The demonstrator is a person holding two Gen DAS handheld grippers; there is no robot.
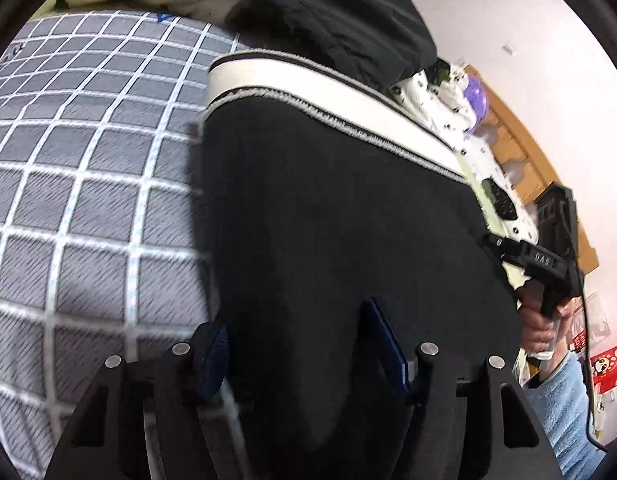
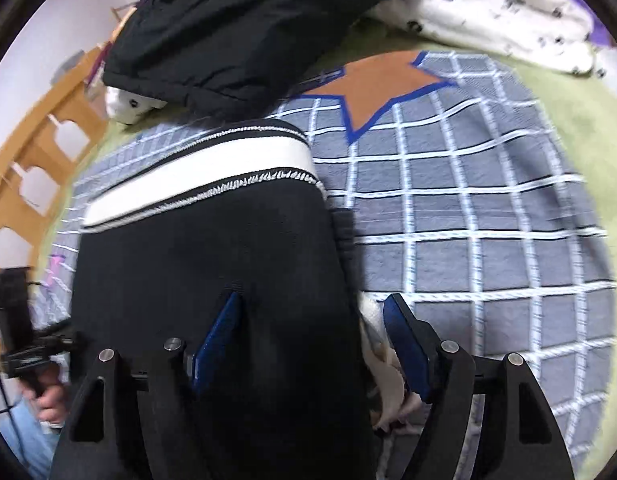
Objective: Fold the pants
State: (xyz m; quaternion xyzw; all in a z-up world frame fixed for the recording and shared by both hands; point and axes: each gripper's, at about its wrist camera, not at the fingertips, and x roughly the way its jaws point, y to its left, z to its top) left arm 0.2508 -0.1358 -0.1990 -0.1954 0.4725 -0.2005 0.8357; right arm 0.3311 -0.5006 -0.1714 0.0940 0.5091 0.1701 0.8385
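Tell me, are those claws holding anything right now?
Cannot be told: both grippers' fingers straddle the black pants, but spread wide apart.

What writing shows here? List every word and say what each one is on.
"DAG", roughly, as the letters are blurred: on the black casing of the right gripper.
Red packet at the edge of the left wrist view: print too small to read.
No other writing can be read.
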